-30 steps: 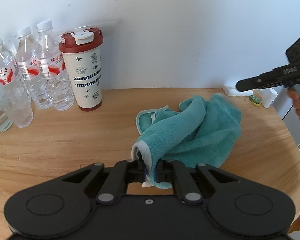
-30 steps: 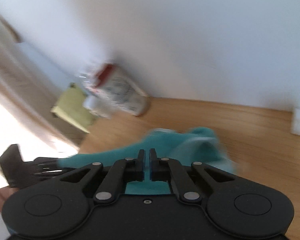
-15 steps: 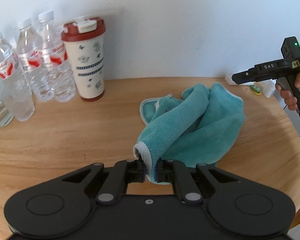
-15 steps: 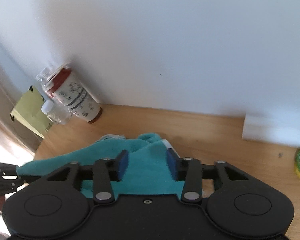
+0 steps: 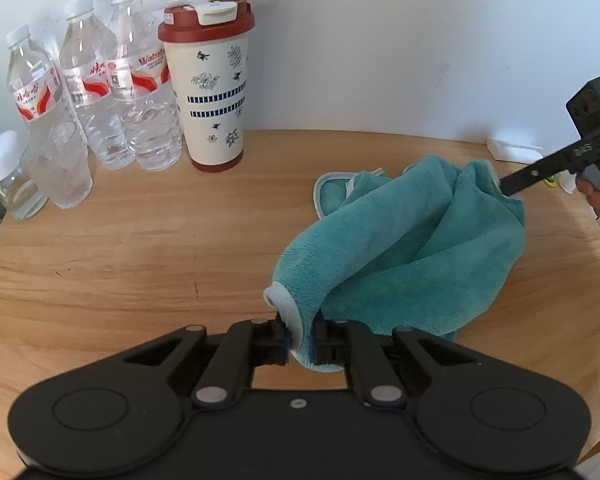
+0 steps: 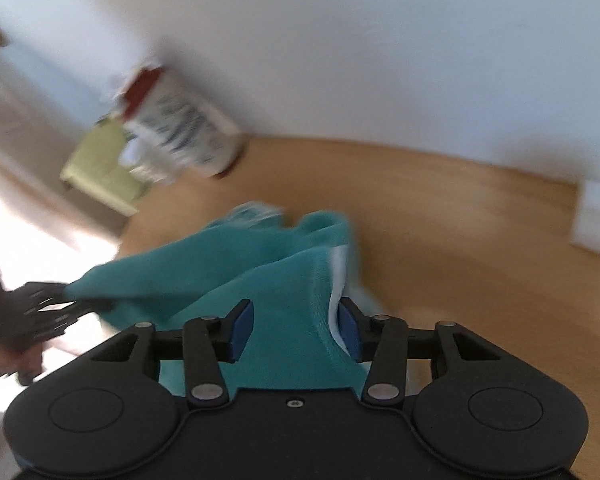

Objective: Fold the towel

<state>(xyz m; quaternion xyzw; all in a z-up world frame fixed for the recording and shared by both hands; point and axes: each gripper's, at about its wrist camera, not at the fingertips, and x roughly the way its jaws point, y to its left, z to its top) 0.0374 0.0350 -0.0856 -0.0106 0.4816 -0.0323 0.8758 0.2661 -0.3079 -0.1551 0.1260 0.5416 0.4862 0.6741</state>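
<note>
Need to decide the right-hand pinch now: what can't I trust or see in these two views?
- Right wrist view: motion blur; whether the right gripper pads touch the towel is unclear while its jaws close.
- Left wrist view: right gripper's tips hidden behind towel.
- Left gripper: towel corner below its pads hidden.

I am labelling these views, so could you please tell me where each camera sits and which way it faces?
Left wrist: on the left gripper, facing the wall, bottles and tumbler; jaws shut on the towel; right gripper at right.
Right wrist: on the right gripper, blurred, facing the same wall; jaws closing around towel.
Shared: towel, tumbler, table.
</note>
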